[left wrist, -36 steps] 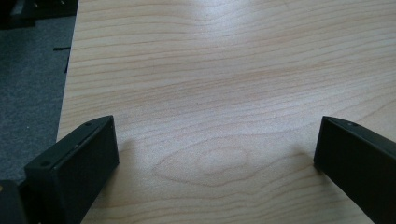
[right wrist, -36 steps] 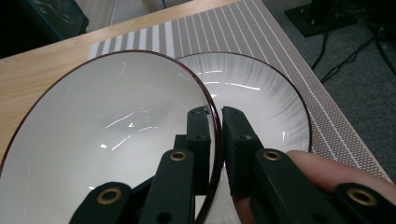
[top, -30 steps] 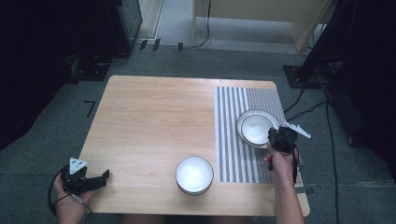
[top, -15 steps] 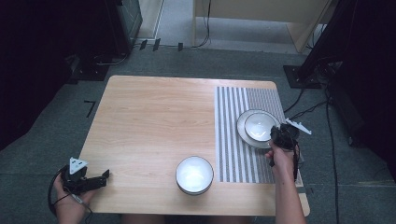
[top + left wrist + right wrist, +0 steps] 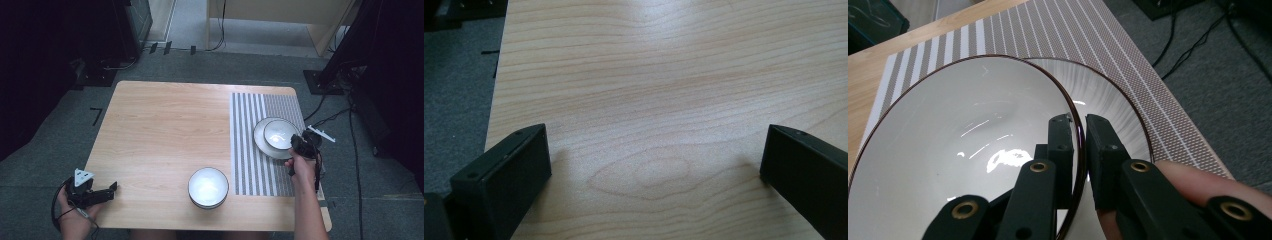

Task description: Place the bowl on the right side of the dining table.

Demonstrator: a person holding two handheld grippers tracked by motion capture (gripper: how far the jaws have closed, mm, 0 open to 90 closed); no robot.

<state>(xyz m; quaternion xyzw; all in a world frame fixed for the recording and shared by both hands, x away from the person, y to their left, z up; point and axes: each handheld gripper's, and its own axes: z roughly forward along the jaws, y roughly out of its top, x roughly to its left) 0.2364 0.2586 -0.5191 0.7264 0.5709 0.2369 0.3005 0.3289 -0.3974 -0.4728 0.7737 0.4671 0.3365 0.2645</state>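
With my right gripper (image 5: 1077,125) clamped on the rim of the small bowl (image 5: 280,134), I have carried it over and onto the plate (image 5: 262,137) on the striped mat (image 5: 250,165), ready for release, while my left gripper (image 5: 107,190) idles open.
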